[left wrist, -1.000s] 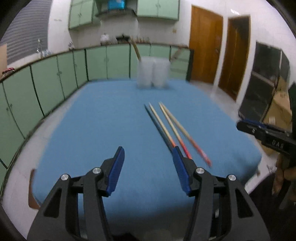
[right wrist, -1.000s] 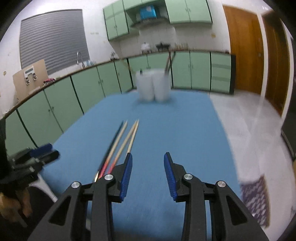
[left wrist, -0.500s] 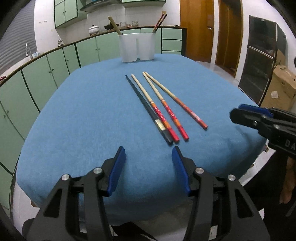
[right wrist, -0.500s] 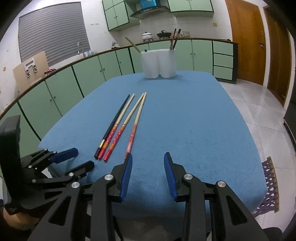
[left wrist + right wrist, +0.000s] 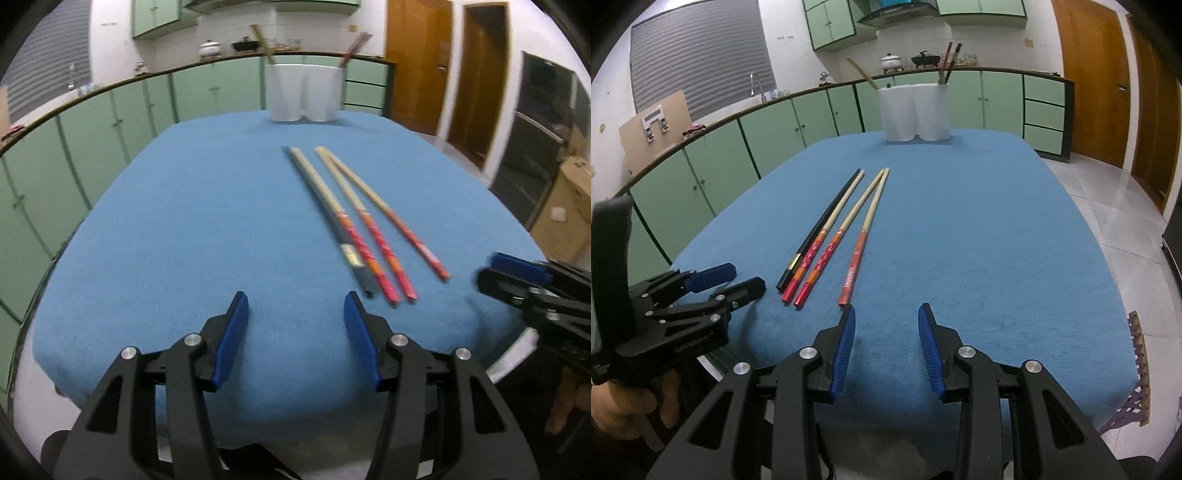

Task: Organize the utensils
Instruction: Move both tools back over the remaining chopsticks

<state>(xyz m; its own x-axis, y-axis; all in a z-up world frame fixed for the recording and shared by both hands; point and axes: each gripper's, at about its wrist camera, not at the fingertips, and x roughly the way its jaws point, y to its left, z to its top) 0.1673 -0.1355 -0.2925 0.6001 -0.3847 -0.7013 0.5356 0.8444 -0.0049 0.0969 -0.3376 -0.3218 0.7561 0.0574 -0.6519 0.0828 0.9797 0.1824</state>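
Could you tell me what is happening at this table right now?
A person holds a gripper in each hand at the near edge of the blue table, sorting utensils. Four chopsticks lie loose on the cloth: one black, three pale with red ends. The left gripper and right gripper are both open and empty, short of the chopsticks. At the far end stands a white holder with two cups, already holding a few sticks. Nothing is picked up yet.

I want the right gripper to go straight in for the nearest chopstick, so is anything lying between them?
Nothing visible does. The right gripper is open, with only bare blue cloth before the red end of the nearest chopstick. The left gripper sits off to the side.
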